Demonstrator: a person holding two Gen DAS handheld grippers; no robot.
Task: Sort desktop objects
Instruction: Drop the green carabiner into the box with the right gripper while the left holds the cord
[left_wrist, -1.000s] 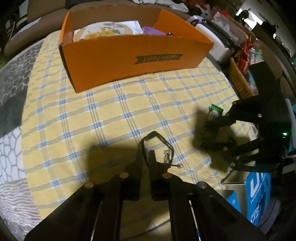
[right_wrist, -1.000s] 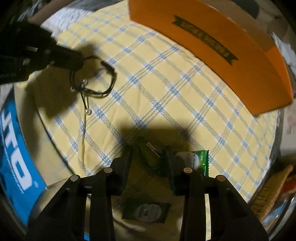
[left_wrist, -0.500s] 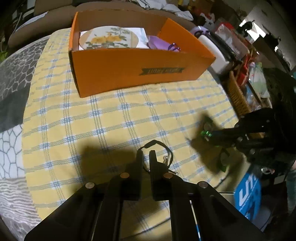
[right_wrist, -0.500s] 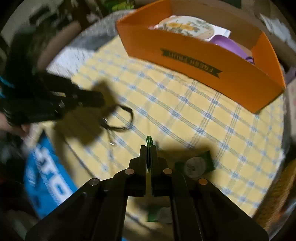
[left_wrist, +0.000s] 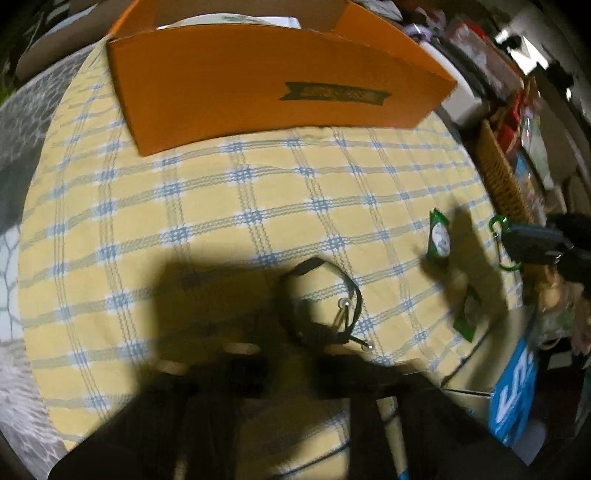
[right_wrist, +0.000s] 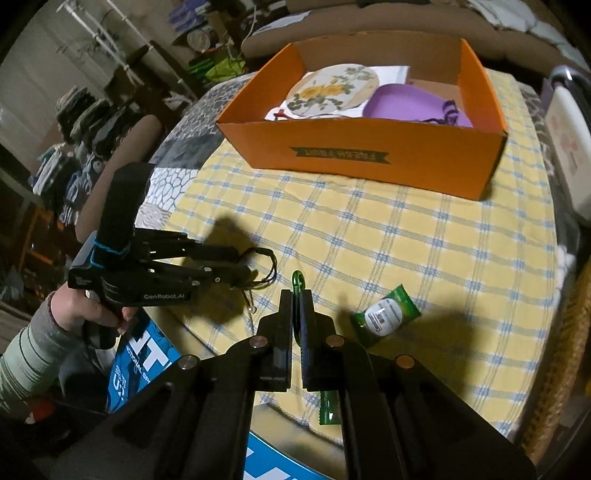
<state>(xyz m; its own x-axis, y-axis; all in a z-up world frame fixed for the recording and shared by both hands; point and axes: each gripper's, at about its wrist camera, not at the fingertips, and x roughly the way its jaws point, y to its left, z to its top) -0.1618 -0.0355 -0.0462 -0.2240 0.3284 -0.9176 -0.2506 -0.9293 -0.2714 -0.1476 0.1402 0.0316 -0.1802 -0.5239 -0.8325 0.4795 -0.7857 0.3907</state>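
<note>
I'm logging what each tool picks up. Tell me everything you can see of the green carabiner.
The green carabiner is a small, glossy translucent-green clip with a rounded loop. The right tool is shut on it, so only its top end pokes out above the pads in the right wrist view. In the left wrist view both ends show past the tool, lifted clear of the yellow checked cloth. Nothing else touches it.

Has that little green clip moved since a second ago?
Yes. The green metal carabiner clip lay on the yellow checked cloth near the green wipes packet; now the right gripper is shut on it, lifted above the cloth, facing the orange cardboard box.
</note>
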